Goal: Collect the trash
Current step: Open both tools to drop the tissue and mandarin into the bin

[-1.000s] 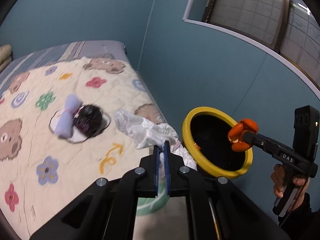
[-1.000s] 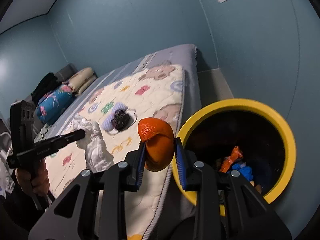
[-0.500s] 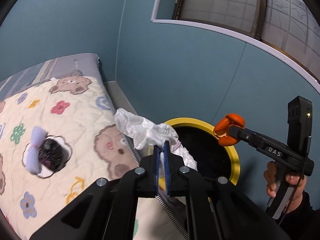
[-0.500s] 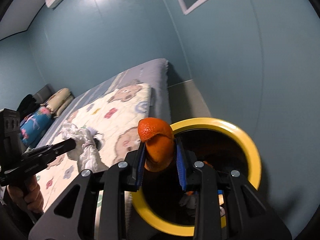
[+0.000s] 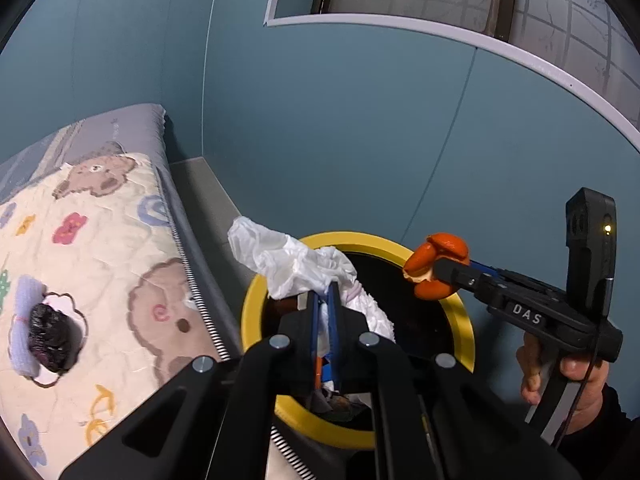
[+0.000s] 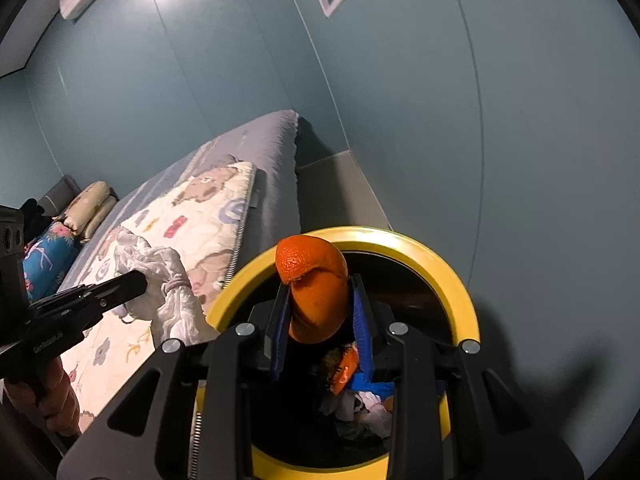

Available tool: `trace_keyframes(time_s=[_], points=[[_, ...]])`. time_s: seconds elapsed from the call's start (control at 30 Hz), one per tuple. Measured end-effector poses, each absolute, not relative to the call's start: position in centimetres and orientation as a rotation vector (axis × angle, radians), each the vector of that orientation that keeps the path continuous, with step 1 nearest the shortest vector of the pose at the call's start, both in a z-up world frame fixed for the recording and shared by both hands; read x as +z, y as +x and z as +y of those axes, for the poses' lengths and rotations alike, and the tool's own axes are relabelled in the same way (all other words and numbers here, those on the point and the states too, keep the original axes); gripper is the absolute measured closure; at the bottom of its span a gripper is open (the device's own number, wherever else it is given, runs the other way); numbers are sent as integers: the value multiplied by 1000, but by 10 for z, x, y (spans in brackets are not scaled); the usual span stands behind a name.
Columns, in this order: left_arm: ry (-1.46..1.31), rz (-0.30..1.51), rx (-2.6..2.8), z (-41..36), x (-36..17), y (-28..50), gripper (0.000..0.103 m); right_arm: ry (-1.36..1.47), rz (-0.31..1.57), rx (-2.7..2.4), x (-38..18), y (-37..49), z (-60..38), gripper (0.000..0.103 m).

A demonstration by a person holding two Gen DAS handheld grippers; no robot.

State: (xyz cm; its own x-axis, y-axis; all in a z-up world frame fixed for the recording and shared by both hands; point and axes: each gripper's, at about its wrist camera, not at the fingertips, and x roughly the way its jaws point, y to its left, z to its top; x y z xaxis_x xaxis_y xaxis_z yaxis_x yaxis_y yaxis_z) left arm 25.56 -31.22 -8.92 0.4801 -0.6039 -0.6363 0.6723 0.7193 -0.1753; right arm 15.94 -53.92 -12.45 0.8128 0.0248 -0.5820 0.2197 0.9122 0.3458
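Here, both grippers hang over a yellow-rimmed bin (image 5: 464,320) that stands on the floor between the bed (image 5: 100,280) and the blue wall (image 5: 340,120). The left gripper (image 5: 325,300) has its blue-padded fingers (image 5: 314,320) pressed together on a crumpled white plastic bag (image 5: 296,264); in the left wrist view the bag billows from the fingertips toward 11 o'clock and overlaps the bin's rim at its 10 o'clock side. The right gripper (image 6: 320,312) is clamped on a piece of orange peel (image 6: 316,280), which sits above the dark mouth of the bin, near the rim's 12 o'clock edge in the right wrist view. Seen from the left wrist, the same peel (image 5: 438,270) hovers over the rim at about 2 o'clock, with the person's right hand (image 5: 560,380) on the gripper's handle. Inside the bin lie mixed scraps (image 6: 360,396) in orange, blue and white. On the patterned quilt (image 5: 80,240), at 9 o'clock in the left wrist view, a dark lump rests on a pale lilac cloth (image 5: 24,320), well apart from the bin. Pillows (image 6: 84,204) lie at the far end of the bed.
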Motion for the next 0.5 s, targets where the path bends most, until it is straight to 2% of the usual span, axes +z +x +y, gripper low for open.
trace_keyframes(time_s=[0.17, 0.33, 0.37, 0.4, 0.5], points=[[113, 750, -770, -323, -99, 256, 98, 425, 632, -129, -131, 160, -548, 74], [100, 788, -763, -328, -111, 261, 97, 428, 651, -142, -132, 162, -548, 68], [97, 794, -762, -328, -112, 264, 89, 427, 649, -148, -132, 162, -549, 68], [87, 800, -760, -327, -113, 265, 78, 420, 645, -158, -130, 162, -549, 65], [82, 786, -734, -322, -112, 263, 56, 410, 634, -184, -125, 159, -549, 54]])
